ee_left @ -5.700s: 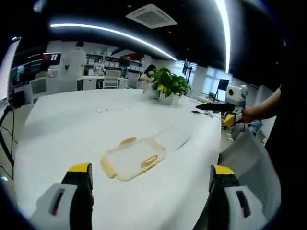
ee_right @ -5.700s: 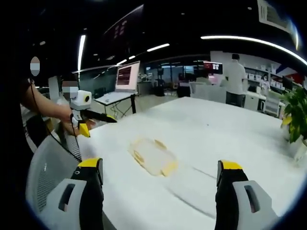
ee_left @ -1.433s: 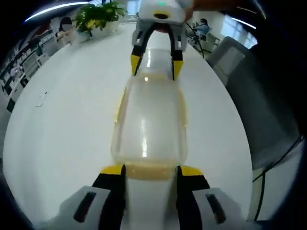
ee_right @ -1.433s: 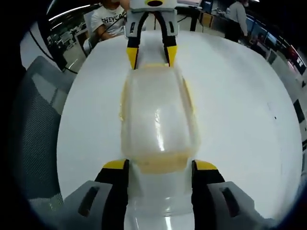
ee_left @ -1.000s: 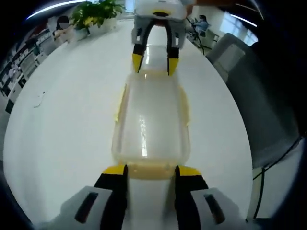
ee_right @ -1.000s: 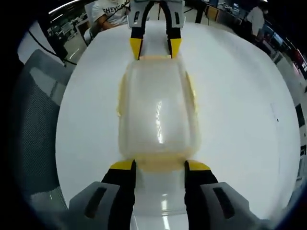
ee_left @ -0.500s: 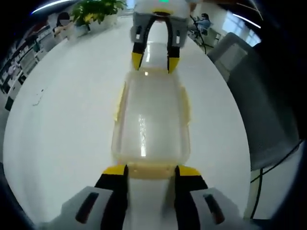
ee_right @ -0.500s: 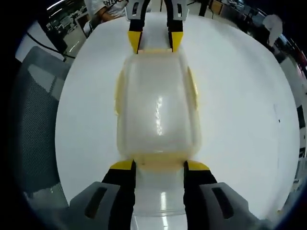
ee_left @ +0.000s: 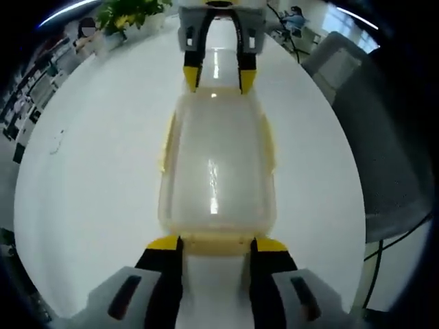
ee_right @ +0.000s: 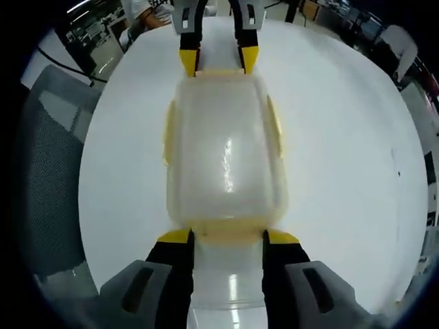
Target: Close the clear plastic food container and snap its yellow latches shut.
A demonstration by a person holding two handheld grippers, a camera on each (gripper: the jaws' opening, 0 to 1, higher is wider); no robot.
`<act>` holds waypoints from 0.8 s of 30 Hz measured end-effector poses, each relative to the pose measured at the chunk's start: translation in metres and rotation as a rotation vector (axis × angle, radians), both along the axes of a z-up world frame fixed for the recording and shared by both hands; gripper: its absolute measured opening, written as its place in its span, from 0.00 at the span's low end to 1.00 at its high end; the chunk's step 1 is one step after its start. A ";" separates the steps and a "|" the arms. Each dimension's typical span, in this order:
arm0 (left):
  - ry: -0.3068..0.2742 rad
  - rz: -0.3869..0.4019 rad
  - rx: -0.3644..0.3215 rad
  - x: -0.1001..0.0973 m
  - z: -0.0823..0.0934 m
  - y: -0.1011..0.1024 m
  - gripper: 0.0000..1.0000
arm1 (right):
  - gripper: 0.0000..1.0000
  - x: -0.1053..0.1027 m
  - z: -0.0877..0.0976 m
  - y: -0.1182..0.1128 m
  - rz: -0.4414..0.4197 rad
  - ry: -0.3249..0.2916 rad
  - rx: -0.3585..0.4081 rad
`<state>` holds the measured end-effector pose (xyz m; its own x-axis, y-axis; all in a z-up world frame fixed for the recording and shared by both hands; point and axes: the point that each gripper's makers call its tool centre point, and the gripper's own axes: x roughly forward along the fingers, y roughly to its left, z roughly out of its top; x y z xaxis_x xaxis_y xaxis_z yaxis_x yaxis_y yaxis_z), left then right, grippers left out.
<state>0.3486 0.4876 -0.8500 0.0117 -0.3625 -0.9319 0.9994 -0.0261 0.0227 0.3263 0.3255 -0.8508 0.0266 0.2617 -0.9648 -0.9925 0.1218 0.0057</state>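
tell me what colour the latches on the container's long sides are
Yellow latches on the clear container; the right gripper view shows them best.

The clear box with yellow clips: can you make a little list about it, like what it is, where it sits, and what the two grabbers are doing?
thing: clear plastic container with its lid on
sits on: white table
left gripper: at the near short end in the left gripper view, jaws either side of the yellow end latch
right gripper: at the opposite short end
side latches: yellow, along the long sides; whether snapped, cannot tell
nearby: grey chair
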 end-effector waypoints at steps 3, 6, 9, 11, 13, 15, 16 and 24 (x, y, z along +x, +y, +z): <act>-0.004 -0.005 -0.001 -0.002 0.001 -0.001 0.32 | 0.35 -0.001 0.001 -0.001 -0.003 0.005 0.008; -0.010 -0.004 -0.006 -0.003 0.004 -0.002 0.32 | 0.35 -0.001 0.003 0.000 -0.002 0.002 0.012; -0.019 0.006 -0.014 -0.003 0.011 -0.002 0.32 | 0.35 0.000 0.005 0.000 -0.003 -0.008 0.013; -0.013 0.013 -0.021 -0.004 0.013 -0.001 0.32 | 0.35 0.001 0.009 0.001 0.000 -0.010 0.022; -0.017 0.016 -0.023 -0.004 0.016 0.000 0.32 | 0.35 0.002 0.013 0.003 -0.005 -0.012 0.035; -0.023 0.021 -0.027 -0.004 0.019 0.002 0.32 | 0.35 0.002 0.017 0.004 -0.010 -0.012 0.043; -0.029 0.021 -0.030 -0.005 0.022 0.002 0.32 | 0.35 0.002 0.018 0.005 -0.012 -0.009 0.046; -0.041 0.033 -0.050 -0.005 0.037 0.004 0.32 | 0.35 0.004 0.037 0.007 0.011 -0.038 0.057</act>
<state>0.3432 0.4915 -0.8127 0.0622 -0.4073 -0.9112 0.9979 0.0090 0.0640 0.3303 0.3322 -0.8142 0.0597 0.3164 -0.9467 -0.9934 0.1118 -0.0253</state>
